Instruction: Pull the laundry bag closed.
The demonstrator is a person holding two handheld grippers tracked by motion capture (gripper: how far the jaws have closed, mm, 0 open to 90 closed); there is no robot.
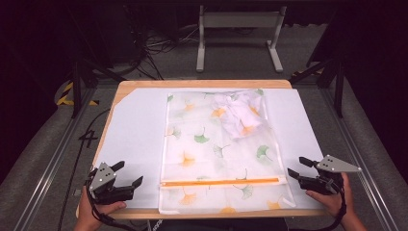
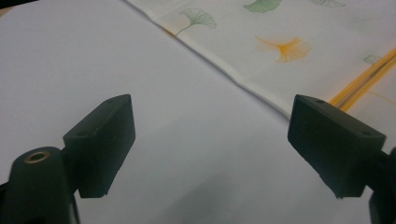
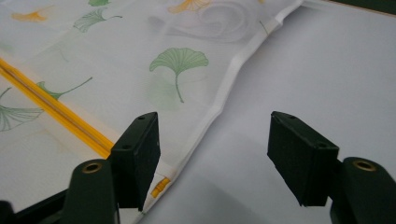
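A translucent zip bag (image 1: 221, 149) printed with green and orange ginkgo leaves lies flat on the white sheet, its orange zipper (image 1: 219, 182) running across near the front edge. A crumpled white cloth (image 1: 239, 114) sits inside it at the far right. My left gripper (image 1: 129, 174) rests at the front left, jaws open, with bare white sheet between them; the bag's edge (image 2: 233, 77) lies just beyond. My right gripper (image 1: 299, 166) stands open at the front right. Its left jaw hovers over the bag's right edge (image 3: 224, 100) near the zipper end (image 3: 159, 186).
The white sheet (image 1: 134, 130) covers a wooden table (image 1: 202, 83) whose corners show at the back. Black frame bars, cables and a grey stand (image 1: 238, 33) lie on the floor beyond. White sheet borders the bag on both sides.
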